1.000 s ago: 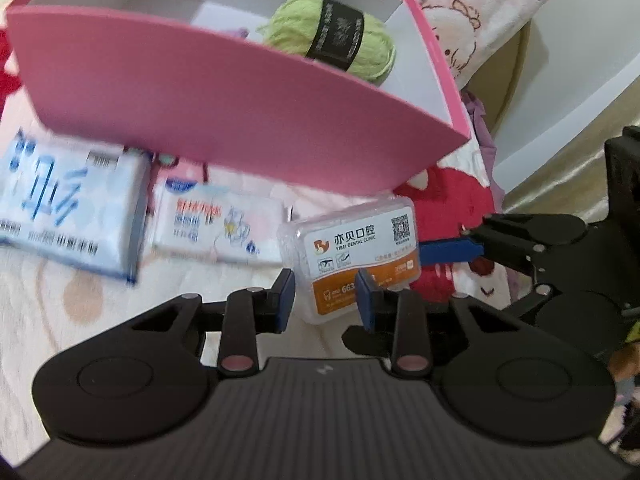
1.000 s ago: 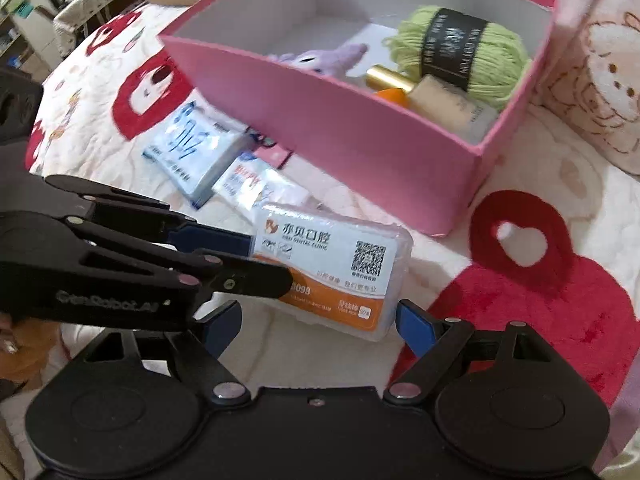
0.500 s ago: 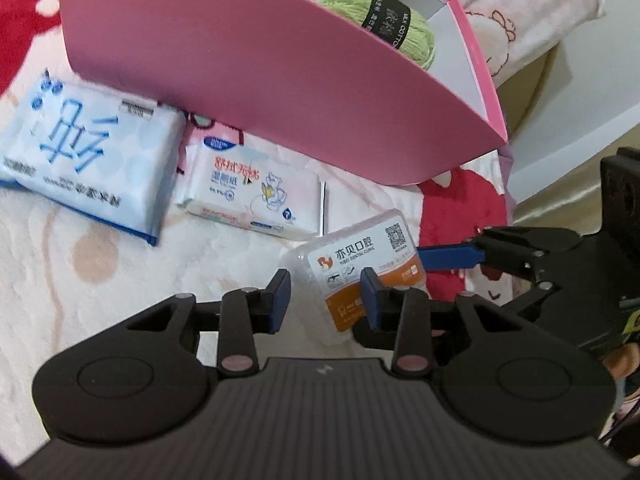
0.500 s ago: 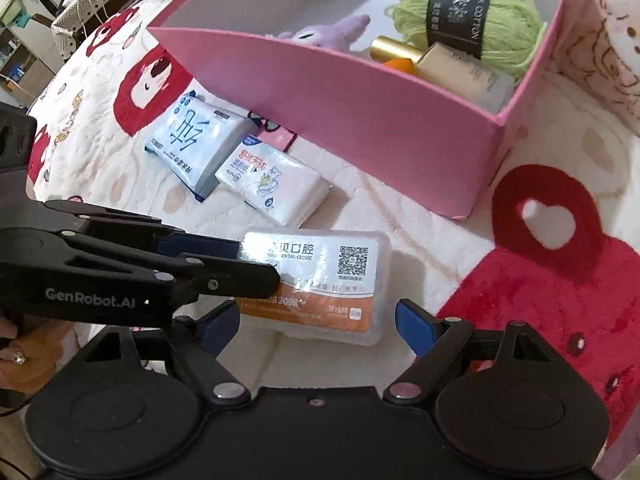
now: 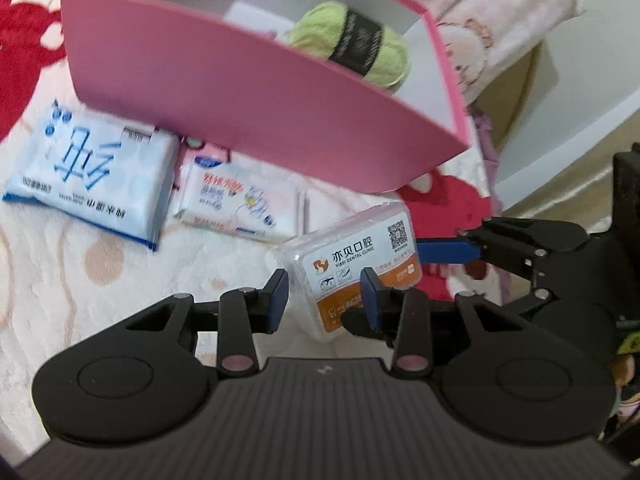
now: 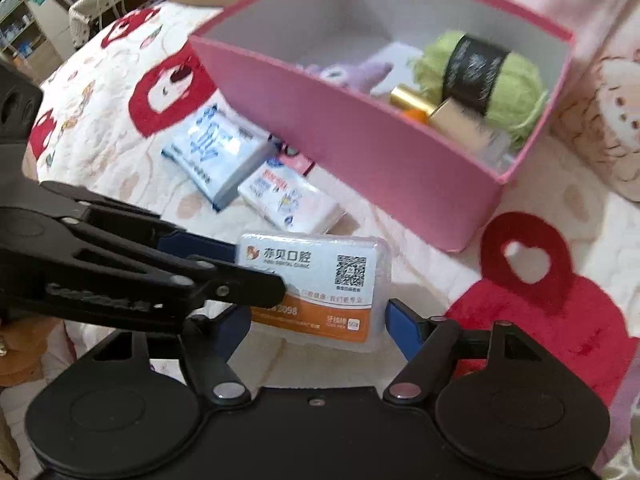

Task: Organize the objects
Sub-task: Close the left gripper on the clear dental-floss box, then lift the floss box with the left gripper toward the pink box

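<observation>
A clear plastic floss box (image 5: pixel 352 264) with a white and orange label is held between both grippers, above the blanket. My left gripper (image 5: pixel 324 296) is shut on its near corner. My right gripper (image 6: pixel 320 320) is shut across its width; the box shows there too (image 6: pixel 316 292). The pink box (image 5: pixel 248 108) stands behind, holding green yarn (image 5: pixel 356 44), a purple toy (image 6: pixel 360 72) and a gold-capped bottle (image 6: pixel 448 116). A blue tissue pack (image 5: pixel 92 164) and a white wipes pack (image 5: pixel 236 204) lie on the blanket in front of it.
The red and cream blanket (image 6: pixel 560 280) covers the surface. A pillow with a bear print (image 6: pixel 600 92) lies right of the pink box. A shelf and furniture (image 6: pixel 24 20) stand far left.
Both grippers have lifted the floss box and carried it back toward the pink box; the pink box looks nearer in both views than half a second ago.
</observation>
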A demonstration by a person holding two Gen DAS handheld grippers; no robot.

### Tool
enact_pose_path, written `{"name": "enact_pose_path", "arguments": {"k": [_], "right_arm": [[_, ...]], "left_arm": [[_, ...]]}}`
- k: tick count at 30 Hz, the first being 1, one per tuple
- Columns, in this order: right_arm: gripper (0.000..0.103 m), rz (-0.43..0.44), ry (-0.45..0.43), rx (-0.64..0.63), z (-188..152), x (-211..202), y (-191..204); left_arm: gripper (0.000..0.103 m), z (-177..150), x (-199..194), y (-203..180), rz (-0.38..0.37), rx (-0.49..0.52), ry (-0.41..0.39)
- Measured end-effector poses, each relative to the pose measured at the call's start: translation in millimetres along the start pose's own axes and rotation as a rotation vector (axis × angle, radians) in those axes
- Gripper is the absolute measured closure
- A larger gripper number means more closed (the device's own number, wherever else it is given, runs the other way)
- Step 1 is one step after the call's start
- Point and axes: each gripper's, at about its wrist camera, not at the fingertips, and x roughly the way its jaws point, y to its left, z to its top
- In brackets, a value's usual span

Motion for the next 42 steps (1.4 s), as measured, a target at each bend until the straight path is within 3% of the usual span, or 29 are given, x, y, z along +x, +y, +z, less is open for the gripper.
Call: {"name": "enact_pose_path", "arguments": {"k": [3, 6, 11, 26, 35, 42], "right_arm": [[0.038, 0.019, -0.03, 0.062, -3, -13, -7], [0.039, 0.023, -0.081, 0.078, -6, -29, -4], [0.044, 0.031, -0.145, 0.104, -9, -51, 8], [0.045, 0.021, -0.333, 0.145, 2, -113, 55], [0.047, 0.034, -0.413, 0.218, 42, -131, 54], [0.047, 0.052, -0.433, 0.295, 86, -121, 27]], "left_arm": [[0.068, -1, -19, -8, -0.019, 0.065, -0.043], [0.068, -1, -39, -13, -0.06, 0.089, -0.068], [0.068, -3, -66, -20, -0.056, 0.131, -0.119], [0.068, 6, -144, -42, -0.011, 0.243, -0.227], [0.068, 60, -169, -54, 0.045, 0.308, -0.232], [0.068, 126, -155, -52, 0.061, 0.334, -0.208]]}}
